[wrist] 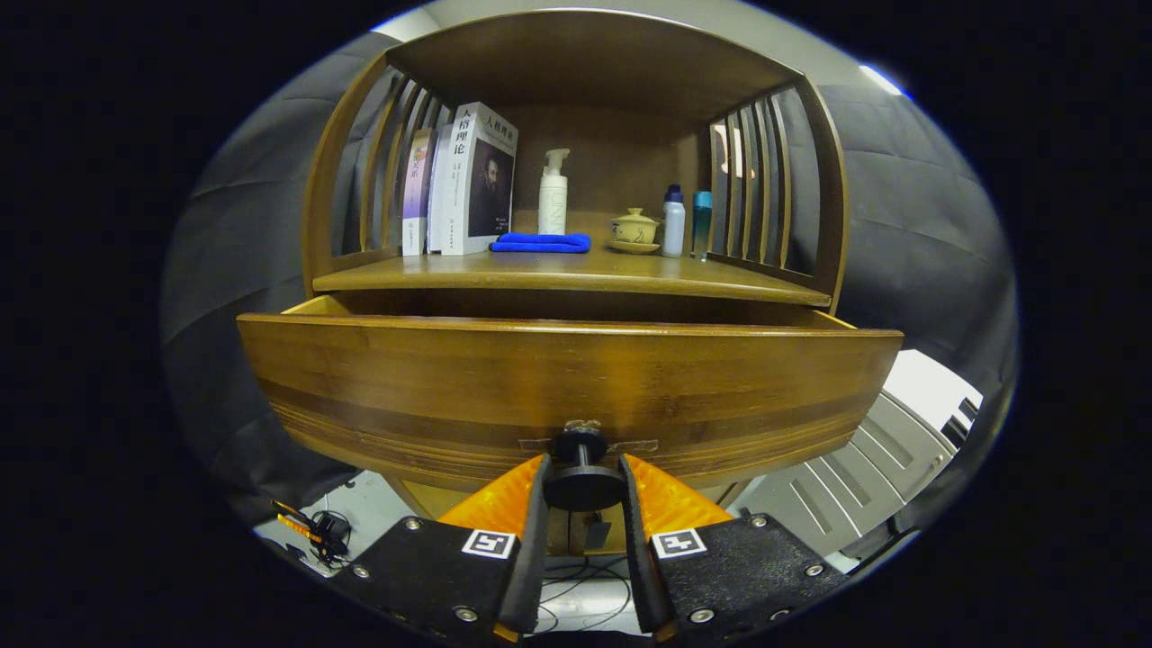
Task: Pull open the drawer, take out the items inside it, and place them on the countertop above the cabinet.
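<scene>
The wooden cabinet's drawer (567, 387) stands pulled out toward me, and its wide front panel hides whatever lies inside. A dark round knob (583, 490) sticks out of the panel's lower middle. My gripper (583, 466) is shut on this knob, with one finger pressing each side of its disc. Above the drawer runs the countertop (576, 272), under a wooden shelf frame with slatted sides.
On the countertop stand several books (472, 180) at the left, a white pump bottle (553, 193), a folded blue cloth (541, 242), a lidded tea cup (634, 227) and two small bottles (673, 220). Cables and a small tool (315, 526) lie on the floor below left.
</scene>
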A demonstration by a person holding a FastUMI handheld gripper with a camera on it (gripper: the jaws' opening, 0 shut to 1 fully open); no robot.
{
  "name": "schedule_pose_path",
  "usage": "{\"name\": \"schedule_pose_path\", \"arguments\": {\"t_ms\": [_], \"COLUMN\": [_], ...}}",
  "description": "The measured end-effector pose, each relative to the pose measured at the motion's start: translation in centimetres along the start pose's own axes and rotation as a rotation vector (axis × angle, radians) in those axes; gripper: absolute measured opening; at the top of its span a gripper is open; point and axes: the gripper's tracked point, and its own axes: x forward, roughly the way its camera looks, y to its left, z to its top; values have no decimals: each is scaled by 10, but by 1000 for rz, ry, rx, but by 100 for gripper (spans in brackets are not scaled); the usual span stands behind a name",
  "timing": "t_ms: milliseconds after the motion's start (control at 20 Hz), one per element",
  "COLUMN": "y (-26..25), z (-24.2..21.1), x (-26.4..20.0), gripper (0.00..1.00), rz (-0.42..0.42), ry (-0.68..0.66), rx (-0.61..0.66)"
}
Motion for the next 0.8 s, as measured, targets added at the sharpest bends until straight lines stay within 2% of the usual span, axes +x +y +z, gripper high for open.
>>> {"name": "schedule_pose_path", "arguments": {"t_ms": [800], "y": [6], "z": [-26], "x": [-53], "gripper": [41], "rz": [46], "ry": [44], "rx": [10]}}
